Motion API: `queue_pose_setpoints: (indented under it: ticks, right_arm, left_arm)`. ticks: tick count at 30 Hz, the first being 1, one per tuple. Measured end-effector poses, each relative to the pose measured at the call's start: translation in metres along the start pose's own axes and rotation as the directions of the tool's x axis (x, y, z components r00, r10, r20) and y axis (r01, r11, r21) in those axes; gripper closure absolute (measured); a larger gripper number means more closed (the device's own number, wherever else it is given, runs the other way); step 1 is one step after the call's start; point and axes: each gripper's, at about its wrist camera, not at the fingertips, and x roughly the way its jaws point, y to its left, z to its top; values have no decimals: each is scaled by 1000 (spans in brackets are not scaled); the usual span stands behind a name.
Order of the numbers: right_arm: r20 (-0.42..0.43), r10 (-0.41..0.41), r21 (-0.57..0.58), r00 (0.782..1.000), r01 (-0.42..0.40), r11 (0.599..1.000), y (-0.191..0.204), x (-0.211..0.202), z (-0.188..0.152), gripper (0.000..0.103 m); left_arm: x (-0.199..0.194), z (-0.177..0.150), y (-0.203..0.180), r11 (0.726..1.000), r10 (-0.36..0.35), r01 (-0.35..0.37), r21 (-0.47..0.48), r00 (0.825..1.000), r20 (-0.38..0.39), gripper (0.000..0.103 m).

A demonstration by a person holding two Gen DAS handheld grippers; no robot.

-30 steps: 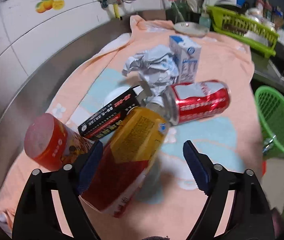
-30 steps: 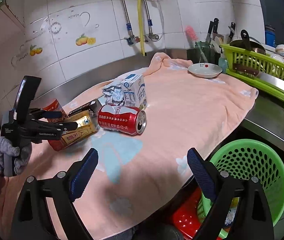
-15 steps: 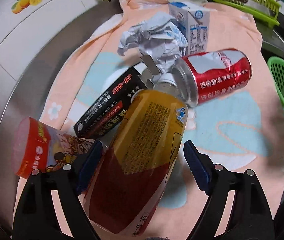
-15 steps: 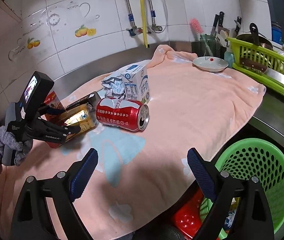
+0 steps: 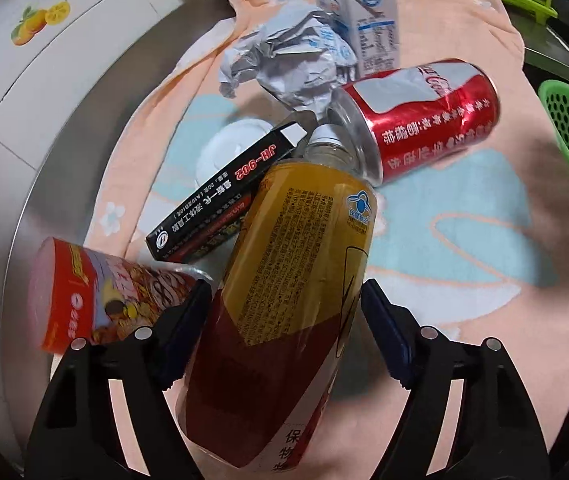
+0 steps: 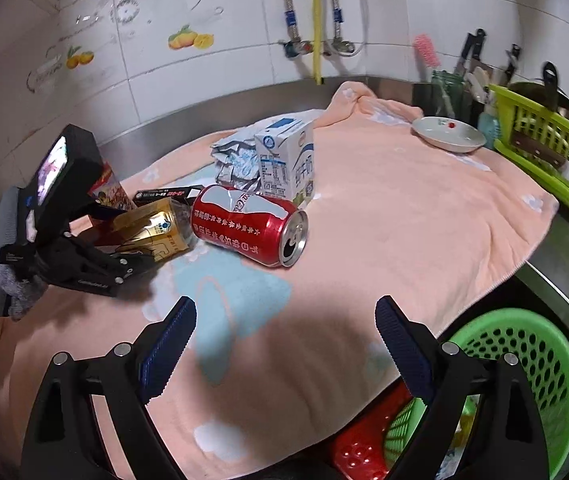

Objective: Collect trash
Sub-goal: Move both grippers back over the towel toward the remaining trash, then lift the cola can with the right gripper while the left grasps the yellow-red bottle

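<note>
A yellow and red plastic bottle (image 5: pixel 292 276) lies on the peach towel (image 5: pixel 464 260) between the fingers of my left gripper (image 5: pixel 284 312); the jaws stand close against its sides and look shut on it. It also shows in the right wrist view (image 6: pixel 152 232). A dented red cola can (image 5: pixel 420 120) lies beyond it, with a black box (image 5: pixel 224 196), crumpled paper (image 5: pixel 288 64), a milk carton (image 5: pixel 364 20) and a red snack tube (image 5: pixel 96 300) around. My right gripper (image 6: pixel 284 344) is open and empty above the towel's front edge.
A green mesh basket (image 6: pixel 524 380) stands below the counter at the right, with a red basket (image 6: pixel 360 444) beside it. A white dish (image 6: pixel 448 134) and a green dish rack (image 6: pixel 544 136) stand at the back right. Tiled wall and taps behind.
My left gripper has moved forward around the bottle and its jaws have closed in on it. My right gripper has drifted slightly closer to the towel.
</note>
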Motion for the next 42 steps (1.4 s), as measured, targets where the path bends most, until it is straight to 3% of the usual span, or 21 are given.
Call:
queue_pose_setpoints:
  ticks: [8, 15, 25, 33, 37, 42]
  right_arm:
    - [-87, 42, -242, 995, -62, 968, 14, 36, 31, 15]
    - [-131, 3, -526, 991, -72, 848, 38, 78, 55, 15]
    - [-206, 12, -649, 979, -145, 747, 53, 118, 74, 15]
    - [-217, -71, -759, 973, -123, 639, 69, 145, 71, 15]
    - [-242, -73, -764, 968, -144, 629, 69, 154, 69, 15]
    - [-266, -89, -765, 960, -154, 626, 71, 160, 64, 28]
  left_arm:
    - [-13, -17, -2, 998, -32, 30, -52, 999, -35, 29]
    - [-19, -36, 4, 995, -66, 63, -75, 997, -49, 29]
    - [-23, -53, 16, 991, -98, 92, -100, 994, -57, 29]
    - [-20, -49, 24, 988, -119, 113, -106, 991, -57, 29]
    - [-20, -47, 27, 986, -137, 130, -104, 989, -61, 28]
    - [-15, -43, 32, 981, -163, 154, -121, 984, -68, 27]
